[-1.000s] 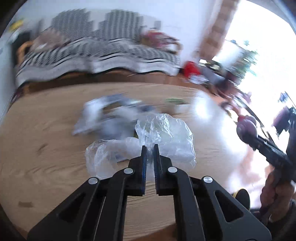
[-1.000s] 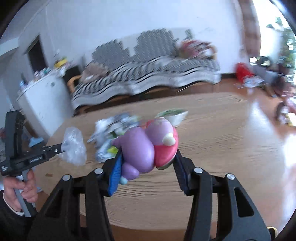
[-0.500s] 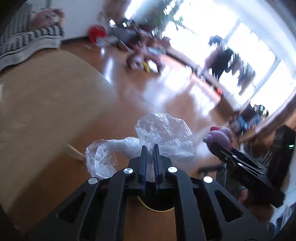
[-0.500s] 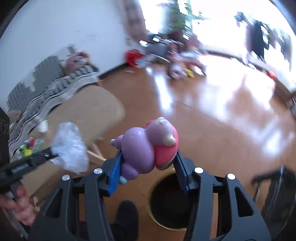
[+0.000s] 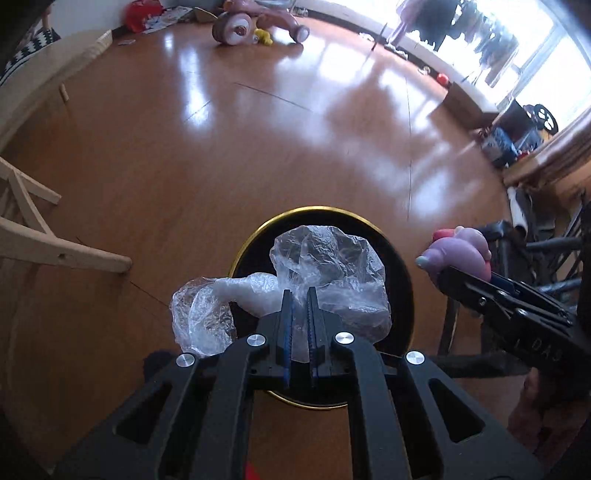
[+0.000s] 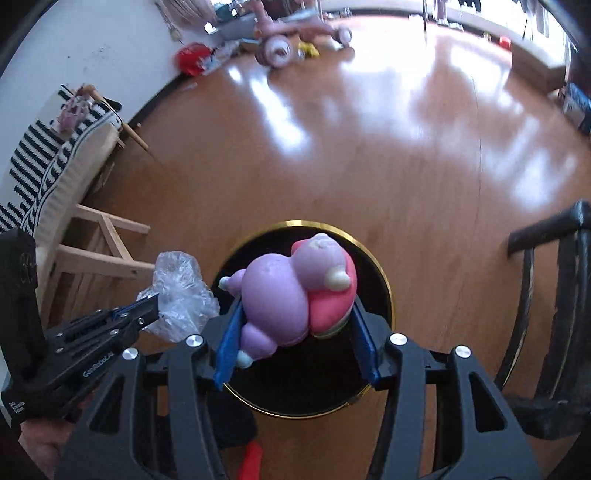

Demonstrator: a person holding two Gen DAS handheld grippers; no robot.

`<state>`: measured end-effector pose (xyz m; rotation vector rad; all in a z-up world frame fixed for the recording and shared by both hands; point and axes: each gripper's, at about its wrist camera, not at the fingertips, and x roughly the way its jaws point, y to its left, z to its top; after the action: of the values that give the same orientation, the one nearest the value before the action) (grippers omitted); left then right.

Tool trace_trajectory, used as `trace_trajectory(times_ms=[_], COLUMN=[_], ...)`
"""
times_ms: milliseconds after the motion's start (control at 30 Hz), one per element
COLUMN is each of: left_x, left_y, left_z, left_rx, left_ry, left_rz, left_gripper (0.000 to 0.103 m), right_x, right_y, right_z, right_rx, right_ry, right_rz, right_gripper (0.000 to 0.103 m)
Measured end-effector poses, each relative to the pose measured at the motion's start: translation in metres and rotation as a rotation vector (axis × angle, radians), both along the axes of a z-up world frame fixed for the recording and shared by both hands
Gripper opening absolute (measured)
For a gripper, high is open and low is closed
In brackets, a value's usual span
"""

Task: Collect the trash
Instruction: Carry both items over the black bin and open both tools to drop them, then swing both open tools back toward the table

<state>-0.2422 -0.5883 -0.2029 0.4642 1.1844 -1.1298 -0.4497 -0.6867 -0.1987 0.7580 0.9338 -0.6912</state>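
Note:
My left gripper [image 5: 299,291] is shut on a crumpled clear plastic bag [image 5: 328,258] and points steeply down. The bag hangs over the mouth of a round black bin with a gold rim [image 5: 317,208] that stands on the floor. My right gripper [image 6: 295,306] is shut on a purple and pink toy figure [image 6: 288,295], held above the same bin [image 6: 384,280]. In the right wrist view the left gripper [image 6: 147,306] and its plastic bag [image 6: 181,291] sit just left of the bin. In the left wrist view the toy [image 5: 461,251] is at the bin's right edge.
A pale wooden table frame [image 6: 103,236] stands left of the bin, with a striped sofa [image 6: 48,162] behind it. A black metal frame [image 6: 554,295] stands to the right. A pink tricycle [image 5: 255,26] and scattered toys lie far off on the glossy wood floor.
Both views have swung from the table top down to the floor. Both grippers have dropped over the black bin, each still holding its item.

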Motion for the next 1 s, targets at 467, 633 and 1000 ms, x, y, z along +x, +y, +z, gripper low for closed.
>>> trace_trajectory(times_ms=[467,633,1000], left_x=[-0.006,0.001,0.059], left_y=[0.0,0.008,0.057], left_z=[-0.01,0.003,0.135], left_rx=[0.021,-0.013,-0.122], left_ry=[0.029,0.024,-0.049], left_rz=[-0.026,0.006,0.103], left_gripper=[0.055,0.067,0.081], right_x=[0.026,0.023,0.066], right_y=[-0.011,-0.014,0.008], right_z=[-0.005,0.011,0.106], right_rx=[0.002,-0.021,-0.162], right_ry=[0.01,-0.008,-0.099], right_rz=[0.002,-0.014,0.062], right_gripper=[0.082,0.082,0.086])
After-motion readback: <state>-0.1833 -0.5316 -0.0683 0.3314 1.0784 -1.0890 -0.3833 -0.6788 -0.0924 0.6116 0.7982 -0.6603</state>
